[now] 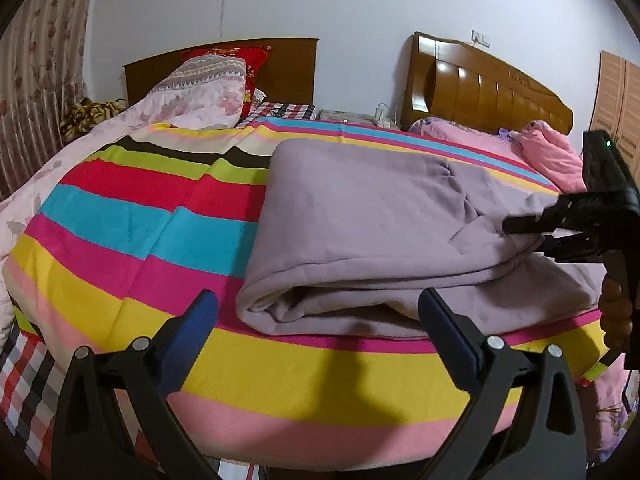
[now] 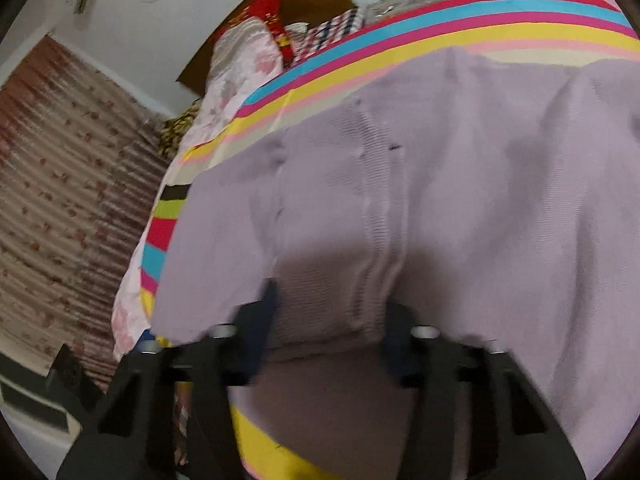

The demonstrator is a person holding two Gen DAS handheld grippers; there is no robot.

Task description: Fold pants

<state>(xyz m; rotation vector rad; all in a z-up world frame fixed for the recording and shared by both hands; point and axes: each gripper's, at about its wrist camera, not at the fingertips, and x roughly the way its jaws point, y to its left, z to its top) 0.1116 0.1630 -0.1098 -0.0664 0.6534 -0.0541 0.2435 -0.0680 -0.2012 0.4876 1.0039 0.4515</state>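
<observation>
Pants [image 1: 360, 216], mauve and already doubled over once, are laid on the striped bedspread [image 1: 132, 216], long axis running along its stripes. Further folds are judged to remain. The left gripper [image 1: 316, 332] is held wide open and empty. The right gripper [image 2: 332, 328] is pinched on the ribbed waistband [image 2: 376, 216].

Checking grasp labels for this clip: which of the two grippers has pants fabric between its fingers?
The right gripper, closing on the lilac pants at their right edge. The left gripper stands wide open in front of the fold, holding nothing.
</observation>
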